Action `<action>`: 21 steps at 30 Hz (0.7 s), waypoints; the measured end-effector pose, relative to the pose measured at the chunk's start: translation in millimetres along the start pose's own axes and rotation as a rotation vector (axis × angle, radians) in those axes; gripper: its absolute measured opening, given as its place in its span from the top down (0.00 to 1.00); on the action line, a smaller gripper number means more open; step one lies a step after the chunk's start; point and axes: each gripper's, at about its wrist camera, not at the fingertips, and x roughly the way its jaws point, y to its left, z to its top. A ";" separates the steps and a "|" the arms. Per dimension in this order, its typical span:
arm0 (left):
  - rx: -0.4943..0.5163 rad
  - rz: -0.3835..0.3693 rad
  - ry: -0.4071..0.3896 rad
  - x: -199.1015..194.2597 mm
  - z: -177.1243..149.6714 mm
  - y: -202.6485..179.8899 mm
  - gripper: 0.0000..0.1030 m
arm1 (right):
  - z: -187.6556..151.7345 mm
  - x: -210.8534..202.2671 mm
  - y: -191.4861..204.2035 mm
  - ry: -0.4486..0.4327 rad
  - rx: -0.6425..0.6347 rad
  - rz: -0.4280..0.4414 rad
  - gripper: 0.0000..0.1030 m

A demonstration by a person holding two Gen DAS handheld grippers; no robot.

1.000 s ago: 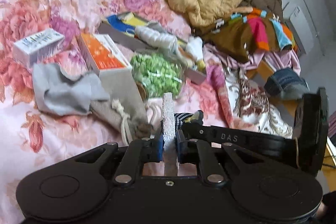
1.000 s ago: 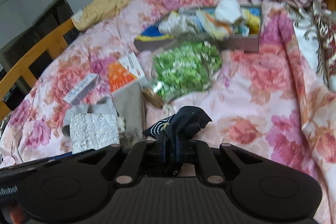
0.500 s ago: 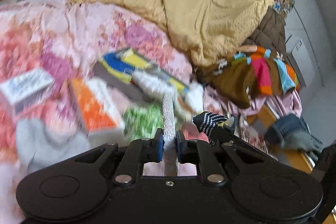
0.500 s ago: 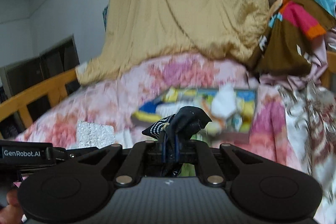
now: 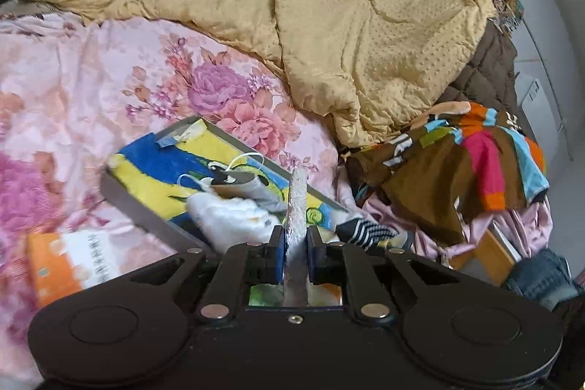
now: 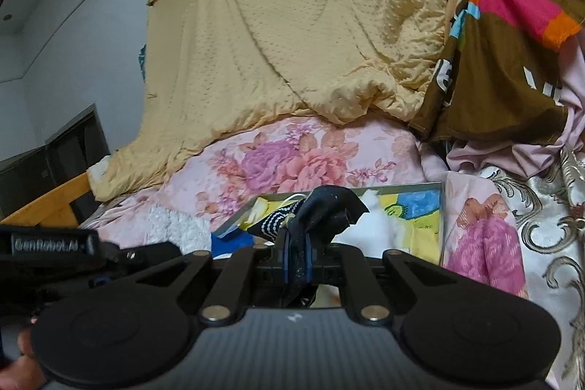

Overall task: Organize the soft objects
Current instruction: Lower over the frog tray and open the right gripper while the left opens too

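Observation:
My left gripper is shut on a thin white textured pad, held edge-on just above the near side of an open grey box with a blue and yellow lining. The box holds a white fluffy item and a face mask. My right gripper is shut on a dark navy sock with a striped cuff, held at the box's near edge. The sock also shows in the left wrist view. The white pad shows at left in the right wrist view.
The box lies on a pink floral bedspread. A yellow quilt is piled behind it. Colourful brown clothes lie to the right. An orange and white carton sits at near left. A wooden bed rail is at left.
Both grippers have lifted and moved forward from the near clutter to the open box, each keeping its hold. The green bag and grey cloth have dropped out of view.

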 end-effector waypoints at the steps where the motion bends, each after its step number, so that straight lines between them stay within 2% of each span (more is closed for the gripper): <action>1: -0.011 -0.003 -0.004 8.2 2.9 -0.5 0.88 | -0.4 4.9 -3.3 -0.001 0.004 0.000 0.91; 6: -0.007 -0.014 -0.022 44.5 16.4 -7.5 0.88 | -1.7 29.3 -18.2 0.001 0.035 0.006 0.91; 10: -0.015 -0.010 -0.004 69.2 18.8 -9.1 0.88 | -5.0 47.1 -23.4 0.027 0.044 0.012 0.90; 14: -0.022 0.010 0.014 82.7 17.7 -4.0 0.88 | -6.6 56.9 -23.8 0.047 0.051 0.013 0.88; 21: -0.023 0.062 0.046 95.6 16.2 8.3 0.85 | -10.5 62.6 -20.8 0.067 0.015 -0.044 0.84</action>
